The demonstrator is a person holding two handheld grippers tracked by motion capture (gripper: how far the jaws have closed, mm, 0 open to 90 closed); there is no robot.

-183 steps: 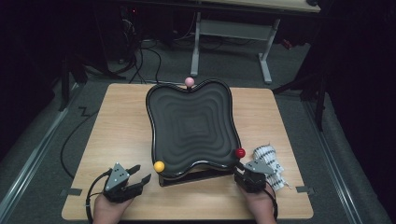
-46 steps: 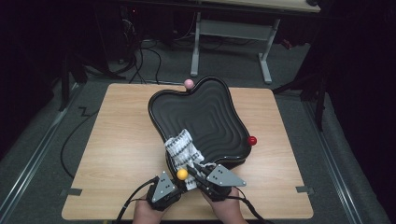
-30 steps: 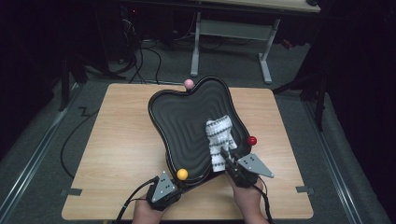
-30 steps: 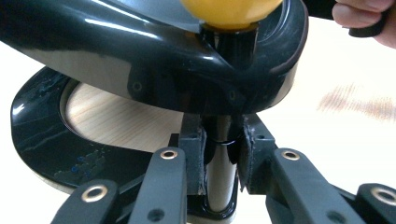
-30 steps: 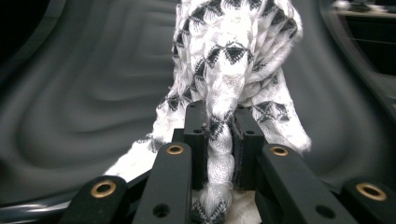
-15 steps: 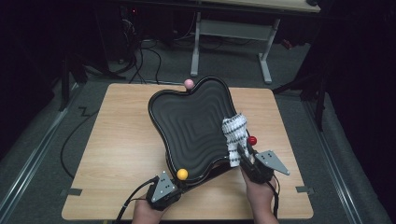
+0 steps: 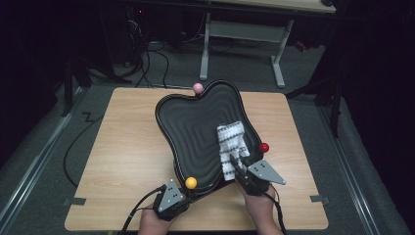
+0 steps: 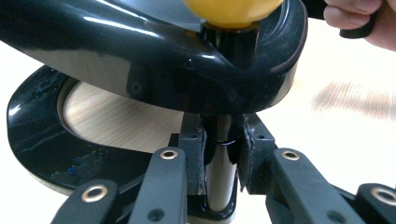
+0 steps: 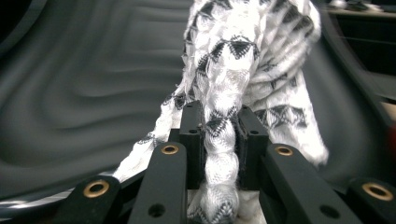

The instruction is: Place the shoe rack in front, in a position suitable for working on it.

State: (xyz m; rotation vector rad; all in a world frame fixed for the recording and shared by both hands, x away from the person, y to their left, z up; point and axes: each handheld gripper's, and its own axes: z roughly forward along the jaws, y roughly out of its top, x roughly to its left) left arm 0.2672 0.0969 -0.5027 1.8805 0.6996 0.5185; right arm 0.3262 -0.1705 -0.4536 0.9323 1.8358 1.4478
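Observation:
A black wavy tray [image 7: 195,122] stands tilted on a stand on the wooden table [image 7: 122,152]. Its rim carries a yellow ball [image 7: 191,182], a red ball [image 7: 264,147] and a pink ball [image 7: 197,87]. My left gripper [image 7: 183,195] is shut on the black post [image 8: 219,182] below the yellow ball [image 8: 233,9]. My right gripper [image 7: 236,165] holds a white-and-black patterned cloth [image 7: 231,144] that lies on the tray's right half. Its jaws have just been closing, and the cloth [image 9: 243,60] is bunched and pinched between the pads of that gripper [image 9: 223,135].
The stand's round black base [image 8: 37,140] rests on the table under the tray. Bare tabletop lies to the left and right of the tray. Behind the table stand a white desk frame [image 7: 244,32] and floor cables [image 7: 147,68].
My right gripper dragged the cloth across the tray from the near left to the right rim, then back a little toward the middle. The left gripper and the tray stayed still.

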